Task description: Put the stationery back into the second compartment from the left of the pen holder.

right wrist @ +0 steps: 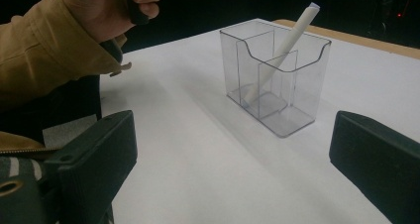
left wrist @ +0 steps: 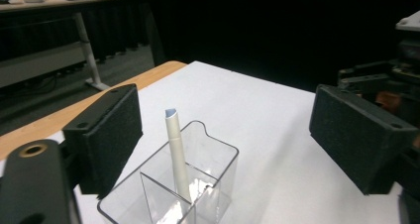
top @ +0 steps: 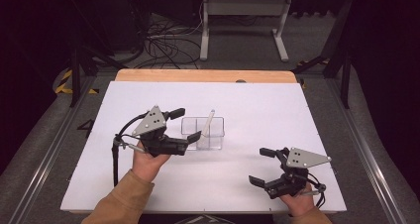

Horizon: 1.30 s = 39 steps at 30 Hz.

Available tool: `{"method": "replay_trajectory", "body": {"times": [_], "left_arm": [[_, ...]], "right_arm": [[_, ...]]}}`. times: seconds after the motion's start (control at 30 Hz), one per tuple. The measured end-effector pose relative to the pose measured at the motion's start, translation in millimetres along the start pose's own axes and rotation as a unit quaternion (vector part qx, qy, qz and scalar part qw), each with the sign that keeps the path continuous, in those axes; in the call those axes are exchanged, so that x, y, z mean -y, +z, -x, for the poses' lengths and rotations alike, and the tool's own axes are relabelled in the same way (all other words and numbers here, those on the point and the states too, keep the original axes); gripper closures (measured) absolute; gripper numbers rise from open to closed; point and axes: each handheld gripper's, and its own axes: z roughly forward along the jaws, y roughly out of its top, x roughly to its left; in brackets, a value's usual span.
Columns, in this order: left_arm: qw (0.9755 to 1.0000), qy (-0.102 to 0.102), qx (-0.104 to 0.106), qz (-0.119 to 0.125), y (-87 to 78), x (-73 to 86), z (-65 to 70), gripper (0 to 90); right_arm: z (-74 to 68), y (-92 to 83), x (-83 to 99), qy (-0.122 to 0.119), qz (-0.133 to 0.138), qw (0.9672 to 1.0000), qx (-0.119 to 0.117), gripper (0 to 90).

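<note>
Drop-off step: white stick (left wrist: 177,154) leaned inside clear holder (top: 202,133); left tongs (top: 187,124) spread, empty, beside it; right tongs (top: 261,165) spread, idle. Next move probably calls for a clean retreat.

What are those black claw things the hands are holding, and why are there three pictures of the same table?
A person holds a tool in each hand: a black two-jaw gripper, like big tweezers. The top picture comes from a camera above the table. There you see the left gripper next to a clear plastic box with compartments, and the right gripper nearer the person. The other two pictures come from small cameras riding on each gripper, looking out between its jaws.

On the white table stands the clear box, and a thin white stick leans inside one compartment, its top poking above the rim. Both grippers are open and hold nothing; the left gripper's jaws stand on either side of the stick without touching it.
</note>
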Motion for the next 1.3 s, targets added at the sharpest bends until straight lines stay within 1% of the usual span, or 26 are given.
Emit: {"method": "replay_trajectory", "body": {"times": [0.07,0.17,0.23,0.3,0.33,0.4,0.47,0.57,0.6,0.63,0.7,0.8,0.9,0.97,1.03,1.1,1.17,1.23,1.27,1.3], "left_arm": [[1.0000,-0.005,0.003,-0.001,-6.5,0.0,-0.7,9.3],[0.9996,-0.021,0.001,-0.016,-15.1,2.8,-2.8,7.2],[0.9995,-0.023,0.004,-0.023,-21.7,6.4,-3.8,5.9],[0.9993,-0.022,0.002,-0.030,-28.5,9.4,-4.4,5.8],[0.9992,-0.021,0.001,-0.033,-32.1,10.7,-4.5,5.7],[0.9992,-0.012,-0.007,-0.037,-38.8,13.4,-3.9,5.5],[0.9991,-0.002,-0.008,-0.042,-45.2,16.3,-3.2,5.2],[0.9979,0.013,-0.009,-0.063,-53.1,22.3,-2.3,4.9],[0.9973,0.015,-0.012,-0.070,-55.8,24.7,-2.1,4.7],[0.9970,0.013,-0.014,-0.074,-58.6,27.3,-2.1,4.7],[0.9970,-0.001,-0.009,-0.076,-64.9,33.1,-4.3,4.5],[0.9969,-0.015,-0.009,-0.076,-72.4,40.3,-7.3,4.1],[0.9970,-0.021,-0.012,-0.074,-81.1,49.8,-10.5,4.2],[0.9970,-0.029,-0.010,-0.071,-85.7,55.6,-11.9,4.2],[0.9974,-0.037,-0.009,-0.061,-90.7,63.0,-13.9,4.3],[0.9971,-0.049,-0.011,-0.057,-95.0,71.9,-15.2,4.3],[0.9972,-0.043,-0.018,-0.058,-97.7,78.9,-16.2,4.4],[0.9968,-0.044,-0.021,-0.063,-98.9,85.1,-16.0,4.4],[0.9968,-0.040,-0.026,-0.065,-99.1,87.1,-15.9,4.3],[0.9962,-0.035,-0.033,-0.073,-99.0,89.6,-14.2,4.2]], "right_arm": [[-0.1,0.0,0.1,-0.001,-0.002,1.0000,0.002,4.8],[-0.5,-0.4,0.1,-0.004,-0.001,1.0000,0.004,4.7],[-0.7,-0.4,0.1,-0.005,-0.002,1.0000,0.006,4.6],[-0.7,-0.2,0.1,-0.006,-0.002,1.0000,0.006,4.6],[-0.6,-0.2,0.1,-0.005,-0.002,1.0000,0.007,4.5],[-0.3,0.1,0.1,-0.005,-0.003,1.0000,0.008,4.4],[-0.6,0.1,0.2,-0.006,-0.003,0.9999,0.010,4.3],[-0.9,-0.5,0.3,-0.008,-0.004,0.9999,0.013,4.1],[-0.9,-0.7,0.4,-0.008,-0.005,0.9999,0.014,4.1],[-1.0,-0.8,0.6,-0.009,-0.006,0.9998,0.014,4.1],[-0.8,-0.7,0.9,-0.009,-0.006,0.9998,0.016,4.1],[-0.8,-0.7,1.3,-0.010,-0.007,0.9998,0.018,3.9],[-0.8,-1.0,1.6,-0.010,-0.007,0.9997,0.021,3.9],[-0.6,-0.8,2.0,-0.011,-0.008,0.9996,0.023,3.8],[-0.3,-0.2,2.7,-0.013,-0.010,0.9995,0.025,3.8],[0.0,0.2,3.3,-0.013,-0.012,0.9995,0.026,3.6],[0.2,0.1,3.9,-0.015,-0.012,0.9994,0.028,3.5],[0.7,-0.4,4.3,-0.014,-0.012,0.9994,0.030,3.4],[1.2,-0.5,4.7,-0.013,-0.012,0.9994,0.031,3.3],[1.6,-0.6,5.0,-0.013,-0.012,0.9994,0.031,3.3]]}}
